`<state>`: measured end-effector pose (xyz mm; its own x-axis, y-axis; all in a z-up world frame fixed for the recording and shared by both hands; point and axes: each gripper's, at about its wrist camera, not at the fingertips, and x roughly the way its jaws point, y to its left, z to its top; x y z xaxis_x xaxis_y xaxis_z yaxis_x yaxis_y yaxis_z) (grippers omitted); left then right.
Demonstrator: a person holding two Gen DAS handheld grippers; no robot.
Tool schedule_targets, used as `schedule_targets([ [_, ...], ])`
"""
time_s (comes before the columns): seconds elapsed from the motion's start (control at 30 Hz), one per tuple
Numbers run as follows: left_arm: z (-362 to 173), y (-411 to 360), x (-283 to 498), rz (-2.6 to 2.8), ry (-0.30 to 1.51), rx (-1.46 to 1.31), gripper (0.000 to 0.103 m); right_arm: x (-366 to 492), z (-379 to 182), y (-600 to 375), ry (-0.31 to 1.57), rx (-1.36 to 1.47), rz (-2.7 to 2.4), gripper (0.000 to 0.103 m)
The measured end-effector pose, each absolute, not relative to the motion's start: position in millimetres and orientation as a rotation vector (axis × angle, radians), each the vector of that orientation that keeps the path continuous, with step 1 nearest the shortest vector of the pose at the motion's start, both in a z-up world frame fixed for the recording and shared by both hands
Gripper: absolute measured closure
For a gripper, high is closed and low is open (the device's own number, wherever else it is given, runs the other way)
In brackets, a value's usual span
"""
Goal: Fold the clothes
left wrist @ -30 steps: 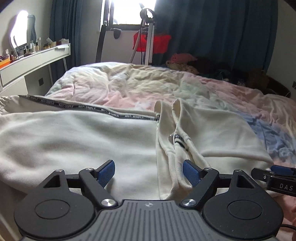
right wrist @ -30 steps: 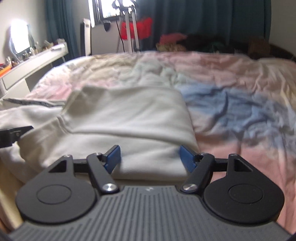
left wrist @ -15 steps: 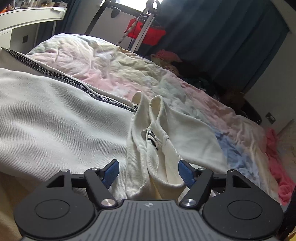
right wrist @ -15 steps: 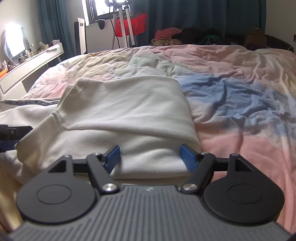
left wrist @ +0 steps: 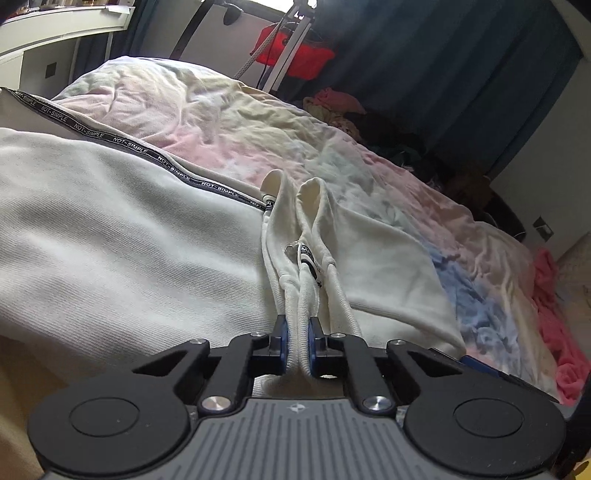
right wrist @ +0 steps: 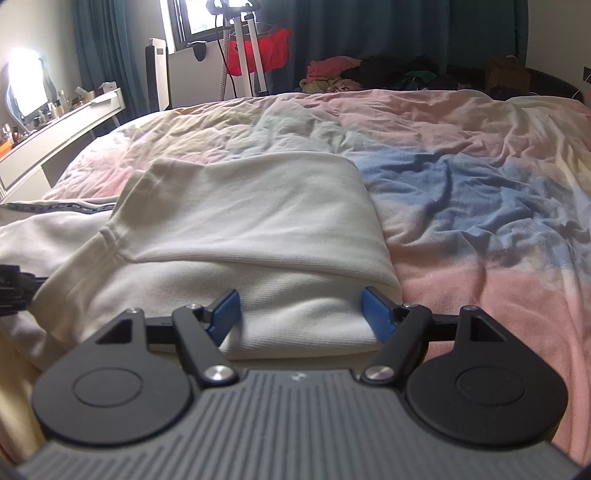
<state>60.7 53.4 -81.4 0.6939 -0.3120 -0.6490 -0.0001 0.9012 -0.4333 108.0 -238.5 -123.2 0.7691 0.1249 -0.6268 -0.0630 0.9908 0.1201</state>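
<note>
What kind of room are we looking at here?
Most likely a bedroom: a bed with a pastel duvet, a dressing table with a lit mirror, and dark curtains by the window.

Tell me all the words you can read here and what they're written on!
"NOT-SIMPLE", repeated along the black tape on the white hoodie.
The same tape in the right view: too blurred to read.
Small black tab by the hoodie's cords: letters too small to read.
Bottles on the desk: labels too small to read.
No other text shows.
</note>
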Motion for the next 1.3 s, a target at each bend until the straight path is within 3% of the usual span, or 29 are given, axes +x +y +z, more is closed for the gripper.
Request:
schedule_targets([
  [0.27, -97, 46, 56, -0.127, 0.839, -0.355, 0.085, 108, -124, -242, 0.685, 0.108, 0.104, 0.029],
  [0.37, -92, 48, 52, -0.116, 0.832, -0.348, 0.071, 107, -124, -240, 0.684, 0.093, 0.103, 0.028],
  [0.43, -88, 50, 45, -0.101, 0.827, -0.333, 0.048, 107, -124, -242, 0.685, 0.106, 0.104, 0.028],
  [0.53, -79, 64, 28, -0.056, 0.817, -0.389, 0.022, 107, -124, -244, 0.687, 0.12, 0.102, 0.028],
  [0.9, -56, 179, 6, 0.307, 0.828, -0.728, 0.02, 105, -124, -241, 0.688, 0.109, 0.11, 0.028],
  [1.3, -80, 292, 28, 0.525, 0.664, -1.055, 0.024, 107, -124, -235, 0.685, 0.1, 0.104, 0.027],
])
